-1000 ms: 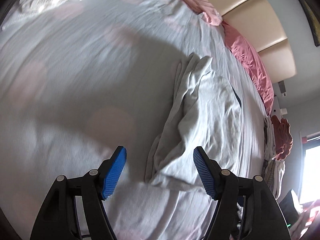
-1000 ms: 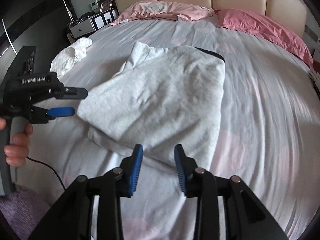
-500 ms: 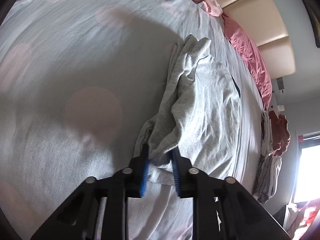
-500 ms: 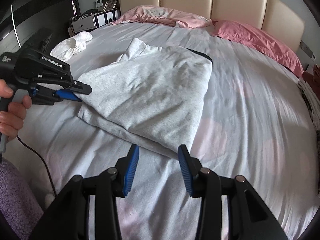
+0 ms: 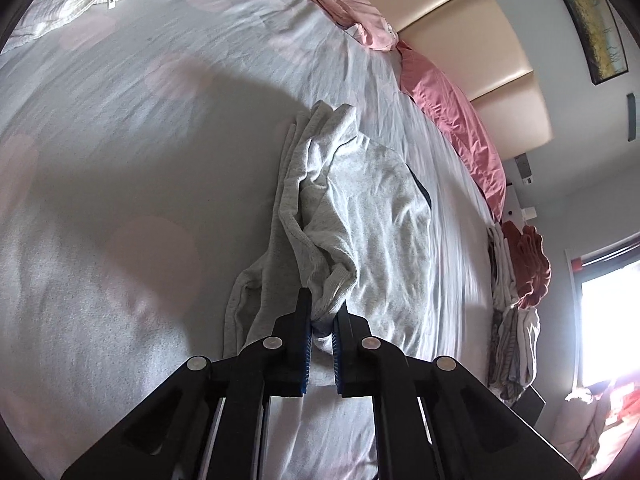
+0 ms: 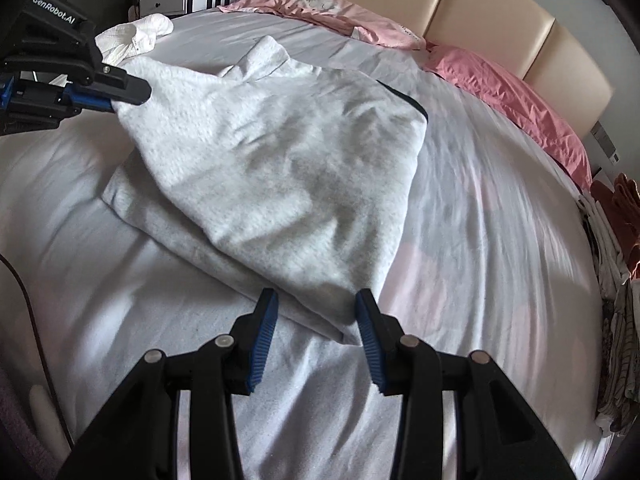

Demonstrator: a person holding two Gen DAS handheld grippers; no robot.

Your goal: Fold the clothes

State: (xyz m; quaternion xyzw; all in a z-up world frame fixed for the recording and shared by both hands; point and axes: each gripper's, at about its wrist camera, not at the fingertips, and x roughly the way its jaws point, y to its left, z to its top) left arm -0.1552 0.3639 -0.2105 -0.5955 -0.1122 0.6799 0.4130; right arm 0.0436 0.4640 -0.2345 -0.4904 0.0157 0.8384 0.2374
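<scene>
Pale grey bedsheet [image 6: 500,240], faintly marked with big pink dots, covers the wide bed that fills both views, rumpled into soft creases nearest the cameras. Nearest in the right wrist view, the right gripper [image 6: 316,312] hangs over the sheet with its blue pads partly apart; the near corner of the light grey sweatshirt [image 6: 280,168] lies between them, and the pads do not appear to press on it. That sweatshirt lies loosely folded on the middle of the bed, with a dark trim at its far right edge. At its left corner the left gripper [image 6: 120,92] has the fabric pinched; the left wrist view shows its jaws closing, nearly together, with a bunched ribbed hem of the sweatshirt [image 5: 360,216] squeezed between the blue pads of the left gripper [image 5: 322,312]. Farther along the bed's left side lies a crumpled white garment [image 6: 136,38]. At the head of the bed rest two pink pillows [image 6: 508,84], backed by a cream padded headboard [image 6: 492,12]. Off the right edge of the bed sits a stack of folded clothes [image 6: 616,260], and the left wrist view shows a bright window [image 5: 612,320] beyond it
</scene>
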